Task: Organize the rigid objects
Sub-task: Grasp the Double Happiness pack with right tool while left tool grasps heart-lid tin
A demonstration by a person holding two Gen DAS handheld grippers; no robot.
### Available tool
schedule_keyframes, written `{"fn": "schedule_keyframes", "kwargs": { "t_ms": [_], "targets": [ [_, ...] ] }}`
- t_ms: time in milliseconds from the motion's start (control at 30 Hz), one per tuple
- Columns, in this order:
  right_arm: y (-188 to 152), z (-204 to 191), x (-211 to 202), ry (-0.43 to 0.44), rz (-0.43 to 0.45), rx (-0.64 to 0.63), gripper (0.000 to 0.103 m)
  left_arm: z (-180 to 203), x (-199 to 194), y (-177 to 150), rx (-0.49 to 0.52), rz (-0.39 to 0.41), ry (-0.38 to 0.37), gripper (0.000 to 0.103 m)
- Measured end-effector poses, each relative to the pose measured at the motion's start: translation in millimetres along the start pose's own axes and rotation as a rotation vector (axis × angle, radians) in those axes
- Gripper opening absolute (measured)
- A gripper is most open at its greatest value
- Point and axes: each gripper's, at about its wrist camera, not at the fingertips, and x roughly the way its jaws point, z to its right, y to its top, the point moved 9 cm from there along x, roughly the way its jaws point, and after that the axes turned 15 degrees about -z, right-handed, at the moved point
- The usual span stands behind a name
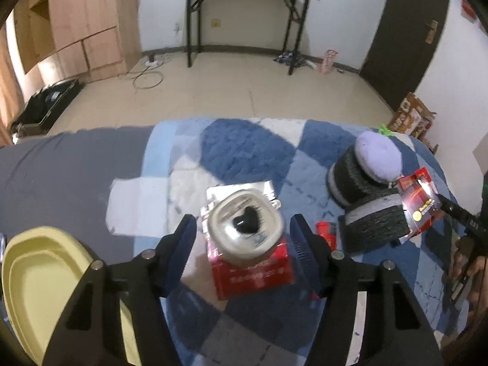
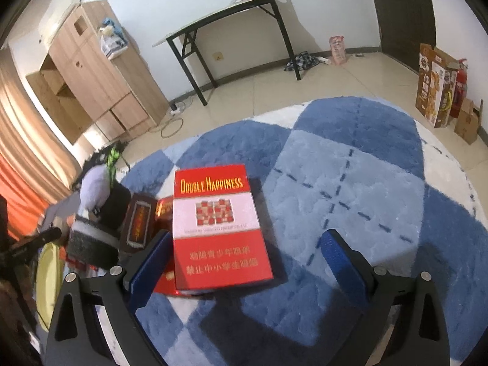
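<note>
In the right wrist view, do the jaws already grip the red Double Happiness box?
No: the red box lies flat on the rug between wide-open jaws, with a clear gap on its right side.

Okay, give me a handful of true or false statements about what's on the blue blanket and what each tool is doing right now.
1. The right tool stands open around the red Double Happiness box. True.
2. The white container between the left tool fingers has a black heart on top. True.
3. The red box stands upright on its end. False: it lies flat on the blanket.
4. The tray beside the left tool is blue. False: it is pale yellow.
</note>
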Motion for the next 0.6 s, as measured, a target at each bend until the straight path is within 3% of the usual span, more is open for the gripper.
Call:
{"fn": "schedule_keyframes", "kwargs": {
  "t_ms": [100,200,233,267,333,600],
  "targets": [
    [0.7,-2.4,3.9,-0.01,-0.011,-0.008,0.096,5.3,10.2,4.3,0.035,-0.006,0.024,0.065],
    [1.7,-6.2,8.3,-0.021,-0.008,-0.032,0.086,3.5,18.6,4.9,0.025,-0.013,0.025,0.064],
    [2.5,-6.7,8.7,-0.017,-0.004,-0.031,0.079,1.8,17.6,5.4,0.015,-0.002,0.025,0.062],
    [2.9,-8.3,9.1,-0.004,-0.001,-0.033,0.074,0.1,16.5,5.9,0.008,0.005,0.025,0.053],
    [3.4,-11.7,9.7,0.013,0.009,-0.048,0.056,-2.5,15.2,6.1,-0.008,0.009,0.011,0.053],
    [-5.7,-5.5,-2.2,-0.001,0.077,0.0,0.055,-8.0,5.7,-3.3,-0.023,0.014,-0.024,0.053]
  ]
}}
